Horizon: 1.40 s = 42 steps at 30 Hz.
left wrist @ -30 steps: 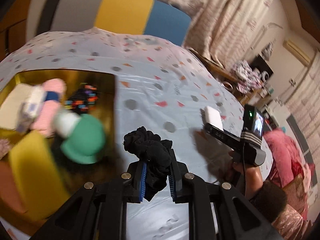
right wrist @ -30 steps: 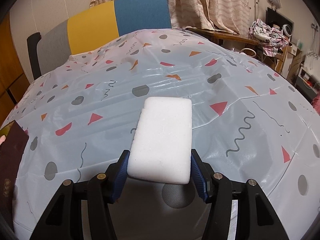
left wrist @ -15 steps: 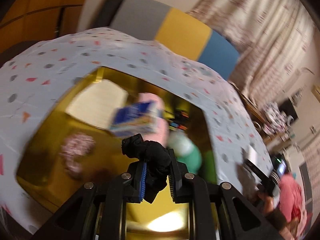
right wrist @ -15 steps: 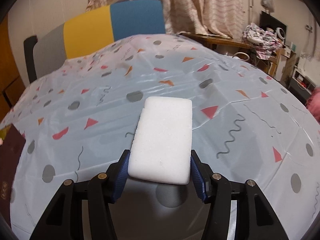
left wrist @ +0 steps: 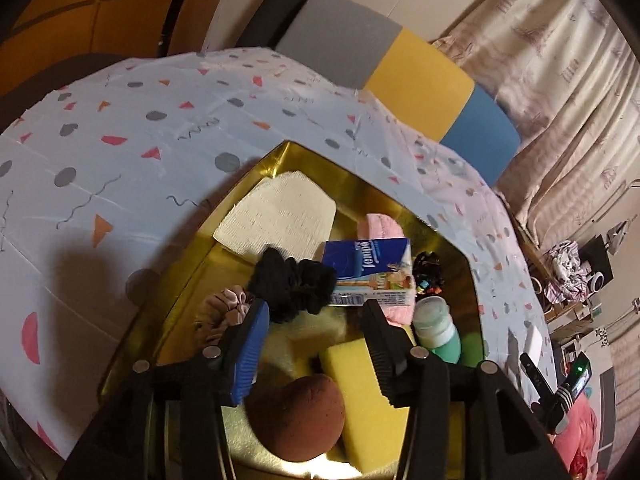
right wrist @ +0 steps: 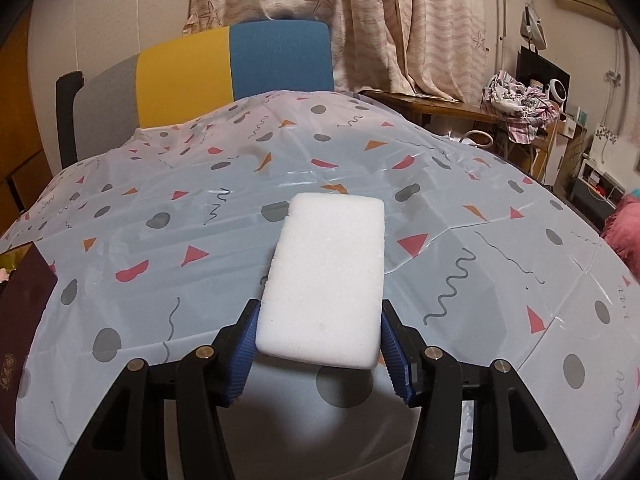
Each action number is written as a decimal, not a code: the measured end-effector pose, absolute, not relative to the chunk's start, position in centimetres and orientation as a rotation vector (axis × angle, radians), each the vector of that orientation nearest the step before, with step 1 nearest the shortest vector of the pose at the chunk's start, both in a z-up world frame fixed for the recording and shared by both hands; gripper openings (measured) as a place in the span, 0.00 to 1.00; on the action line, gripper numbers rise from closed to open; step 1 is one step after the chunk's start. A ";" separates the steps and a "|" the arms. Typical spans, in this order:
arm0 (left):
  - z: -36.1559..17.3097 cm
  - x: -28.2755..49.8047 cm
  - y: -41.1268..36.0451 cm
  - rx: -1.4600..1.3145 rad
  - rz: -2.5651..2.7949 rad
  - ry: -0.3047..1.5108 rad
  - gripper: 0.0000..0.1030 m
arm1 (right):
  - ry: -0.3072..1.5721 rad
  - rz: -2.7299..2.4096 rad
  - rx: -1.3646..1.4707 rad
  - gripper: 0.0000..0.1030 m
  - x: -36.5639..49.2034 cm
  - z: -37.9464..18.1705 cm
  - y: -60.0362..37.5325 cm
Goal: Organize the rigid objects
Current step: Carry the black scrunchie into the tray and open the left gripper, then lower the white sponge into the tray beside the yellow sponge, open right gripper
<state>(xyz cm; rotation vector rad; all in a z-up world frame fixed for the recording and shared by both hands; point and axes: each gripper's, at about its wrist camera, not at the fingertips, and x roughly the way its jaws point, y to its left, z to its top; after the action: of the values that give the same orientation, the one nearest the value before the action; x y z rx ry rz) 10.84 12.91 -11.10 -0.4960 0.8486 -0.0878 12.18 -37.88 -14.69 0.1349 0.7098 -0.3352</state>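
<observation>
table (right wrist: pixel 500 264): covered in a pale patterned plastic cloth; wide bare stretch ahead of the right gripper, far edge meets a grey, yellow and blue chair back (right wrist: pixel 236 68).
gold box (left wrist: pixel 288 156): open, on the cloth at the left; its dark outer wall shows at the left edge of the right view.
box contents: white folded cloth (left wrist: pixel 280 216) far left; pink towel (left wrist: pixel 380 228) beyond a blue carton (left wrist: pixel 368 272); green bottle (left wrist: pixel 438 332) near right; yellow sponge (left wrist: pixel 356 396) and brown round piece (left wrist: pixel 296 416) nearest; pink scrunchie (left wrist: pixel 224 312) at the left wall.
left gripper (left wrist: pixel 316 344): over the box, jaws just opened and standing apart; black scrunchie (left wrist: pixel 294 284) lies just past the fingertips, free of both pads (resting on the contents).
right gripper (right wrist: pixel 318 344): clamped on a white foam block (right wrist: pixel 328 280), held above the bare cloth.
</observation>
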 end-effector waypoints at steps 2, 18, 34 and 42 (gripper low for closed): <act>-10.7 10.1 12.8 -0.484 -0.095 0.831 0.47 | 0.708 -0.331 0.141 0.56 12.0 -14.7 -37.8; -10.3 5.8 8.7 -0.386 -0.244 0.817 0.47 | 0.700 -0.155 0.065 0.56 8.2 -12.0 -30.4; -9.5 4.4 7.8 -0.326 -0.236 0.806 0.47 | 0.712 0.080 0.108 0.56 5.9 -7.5 -20.6; -8.9 4.1 8.5 -0.251 -0.098 0.814 0.47 | 0.742 0.208 0.102 0.56 5.2 -7.3 -15.4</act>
<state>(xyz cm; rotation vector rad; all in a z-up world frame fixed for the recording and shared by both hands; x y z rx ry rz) 4.07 8.47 -8.91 -0.2509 0.8141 -0.0984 5.17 -15.36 -7.35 0.1025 0.7416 0.2084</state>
